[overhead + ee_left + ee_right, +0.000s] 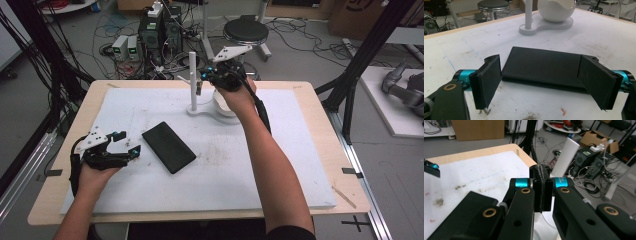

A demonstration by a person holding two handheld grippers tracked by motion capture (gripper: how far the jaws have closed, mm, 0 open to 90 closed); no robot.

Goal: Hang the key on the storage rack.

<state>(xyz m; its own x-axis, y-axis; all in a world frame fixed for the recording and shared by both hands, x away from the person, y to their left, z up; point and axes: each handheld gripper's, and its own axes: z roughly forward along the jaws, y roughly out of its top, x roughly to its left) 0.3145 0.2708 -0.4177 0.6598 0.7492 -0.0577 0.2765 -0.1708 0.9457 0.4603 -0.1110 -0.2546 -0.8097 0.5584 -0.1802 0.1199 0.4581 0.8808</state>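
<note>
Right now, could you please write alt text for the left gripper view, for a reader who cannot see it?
The left tool stands open, its two black pads either side of a flat black case that lies on the white mat just beyond them, untouched. Behind the case stands a white stand with an upright post and a rounded white bowl on its base.

left gripper (131, 148) rests low, jaws spread wide, forearm entering from the bottom edge. right gripper (201, 80) is raised on an outstretched arm, jaws pressed together.
</note>
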